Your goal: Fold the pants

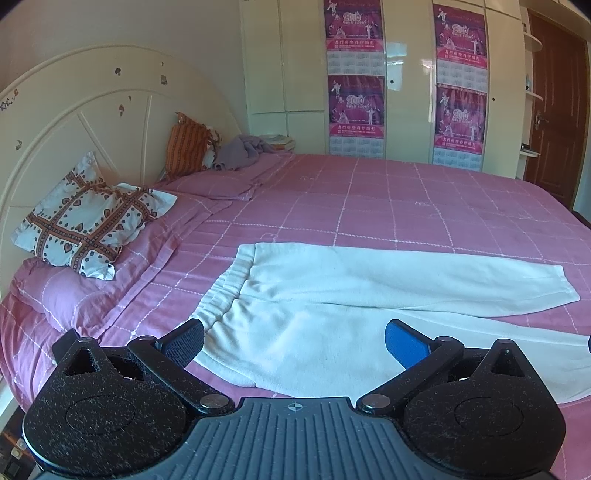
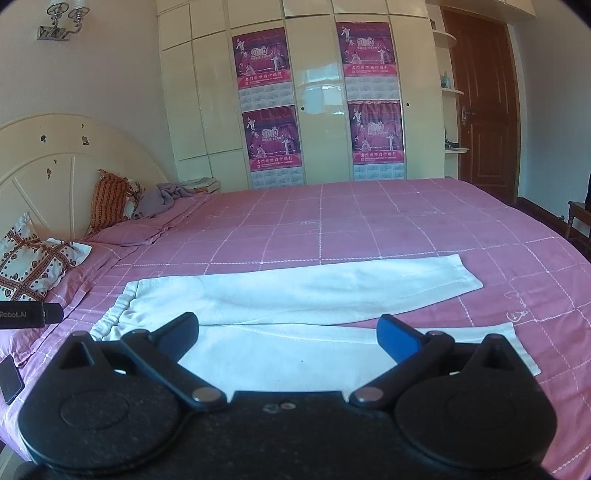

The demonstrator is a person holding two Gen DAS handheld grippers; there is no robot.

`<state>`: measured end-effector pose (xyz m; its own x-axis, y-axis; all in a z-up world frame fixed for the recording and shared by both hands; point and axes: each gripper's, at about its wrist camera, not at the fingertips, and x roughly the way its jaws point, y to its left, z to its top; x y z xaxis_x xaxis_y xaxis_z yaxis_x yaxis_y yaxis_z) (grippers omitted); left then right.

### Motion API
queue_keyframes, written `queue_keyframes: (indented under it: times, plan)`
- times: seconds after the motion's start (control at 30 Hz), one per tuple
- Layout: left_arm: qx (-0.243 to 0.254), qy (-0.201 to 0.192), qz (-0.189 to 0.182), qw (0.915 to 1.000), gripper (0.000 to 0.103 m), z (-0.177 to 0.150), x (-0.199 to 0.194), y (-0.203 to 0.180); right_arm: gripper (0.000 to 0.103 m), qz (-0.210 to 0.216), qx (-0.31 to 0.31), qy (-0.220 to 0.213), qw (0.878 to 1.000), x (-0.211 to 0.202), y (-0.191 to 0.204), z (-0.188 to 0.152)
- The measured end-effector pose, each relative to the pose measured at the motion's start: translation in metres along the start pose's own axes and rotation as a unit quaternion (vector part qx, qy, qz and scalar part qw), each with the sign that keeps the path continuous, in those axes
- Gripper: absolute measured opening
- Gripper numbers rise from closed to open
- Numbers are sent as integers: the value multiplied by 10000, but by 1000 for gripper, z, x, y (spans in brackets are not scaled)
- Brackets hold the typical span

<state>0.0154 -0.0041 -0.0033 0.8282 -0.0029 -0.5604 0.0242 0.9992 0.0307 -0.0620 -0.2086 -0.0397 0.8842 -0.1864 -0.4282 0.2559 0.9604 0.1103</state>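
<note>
One pair of white pants (image 1: pixel 332 295) is laid flat on the pink bed (image 1: pixel 369 192), waistband twd the headboard (image 1: pixel 74 122), both legs spread apart. The L tongs (image 1: pixel 293 345) are seen wide open, nothing gripped, above the hip area; the R tongs (image 2: pixel 288 339) likewise wide open and empty, over the near leg. Only the R view shows a wall lamp (image 2: pixel 61 20) and a black device (image 2: pixel 29 314) at the left edge. Counted — 4 posters on the wardrobe (image 2: pixel 317 103), 2 loose pillows: one patterned (image 1: pixel 88 221), one orange (image 1: pixel 186 144) — plus a grey cloth heap (image 1: pixel 240 151).
</note>
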Motion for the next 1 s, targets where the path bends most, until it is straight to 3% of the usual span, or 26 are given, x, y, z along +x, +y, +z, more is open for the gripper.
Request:
queue_keyframes:
  times: [0.47, 0.7, 0.87, 1.0]
  plan:
    - [176, 80, 88, 9998, 103, 4, 12, -3, 103, 52, 58, -89, 9999, 2, 0, 1]
    - [203, 545, 64, 9983, 103, 6, 22, -8, 103, 42, 2, -69, 10000, 9, 3, 2]
    - [194, 395, 76, 9990, 103, 7, 25, -10, 103, 53, -19, 123, 9999, 15, 4, 4]
    - [215, 364, 98, 9991, 103, 8, 30, -12, 103, 134, 20, 3, 9999, 19, 5, 5]
